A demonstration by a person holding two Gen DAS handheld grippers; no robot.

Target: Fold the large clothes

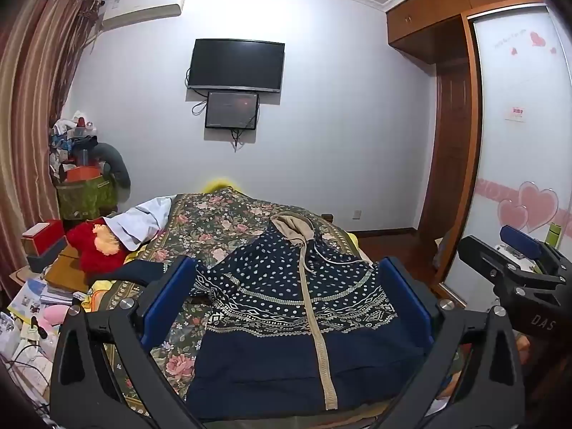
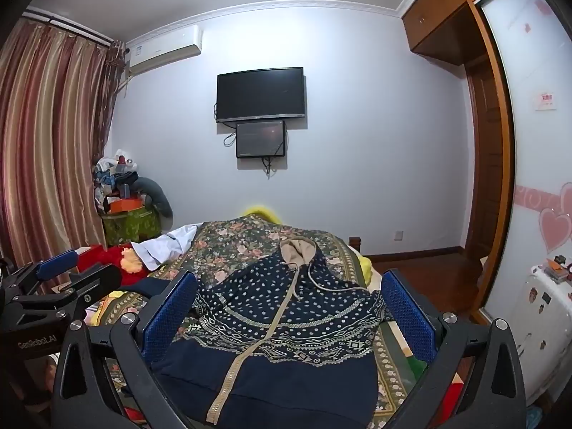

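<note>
Hoodie (image 1: 286, 307) lies flat on bed, beyond both wide-open tools.

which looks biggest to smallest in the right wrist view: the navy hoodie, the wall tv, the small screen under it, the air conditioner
1. navy hoodie, though nearness to the camera inflates it
2. wall tv
3. air conditioner, looks close to the tv, so that order is unsure
4. small screen

Hoodie (image 1: 286, 304) on bedspread (image 1: 214, 221), television (image 1: 236, 64) behind
</note>
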